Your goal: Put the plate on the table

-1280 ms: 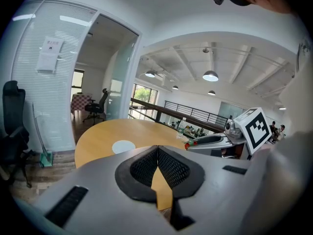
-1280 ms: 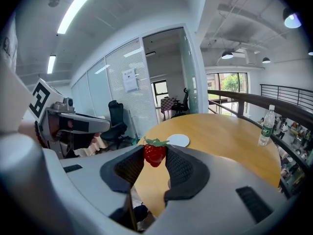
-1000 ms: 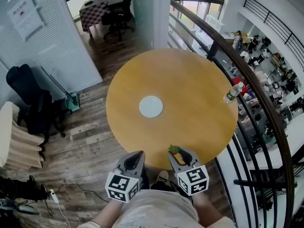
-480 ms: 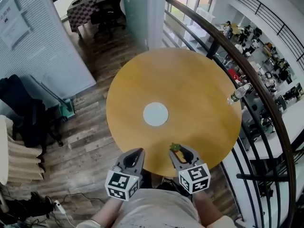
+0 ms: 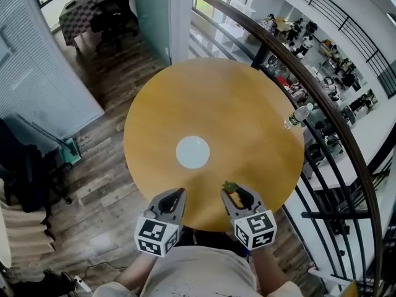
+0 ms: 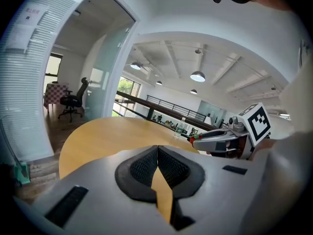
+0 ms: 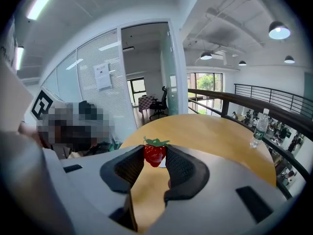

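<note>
A small white plate (image 5: 192, 152) lies flat near the middle of the round wooden table (image 5: 247, 110). My right gripper (image 5: 232, 190) hovers over the table's near edge, shut on a red strawberry (image 7: 154, 153) with a green top (image 5: 229, 187). In the right gripper view a sliver of the plate (image 7: 162, 164) shows just behind the berry. My left gripper (image 5: 176, 195) hangs beside it at the near edge, shut, with nothing between its pads (image 6: 145, 163). Both grippers are short of the plate.
A clear water bottle (image 5: 297, 116) stands at the table's right rim, close to a dark curved railing (image 5: 322, 113) with a drop behind it. Wooden floor, a glass partition and office chairs (image 5: 111, 14) lie to the left and far side.
The view has shifted, so the table and plate sit slightly lower and more to the left in the picture. Both grippers keep their places at the near edge, the strawberry still held.
</note>
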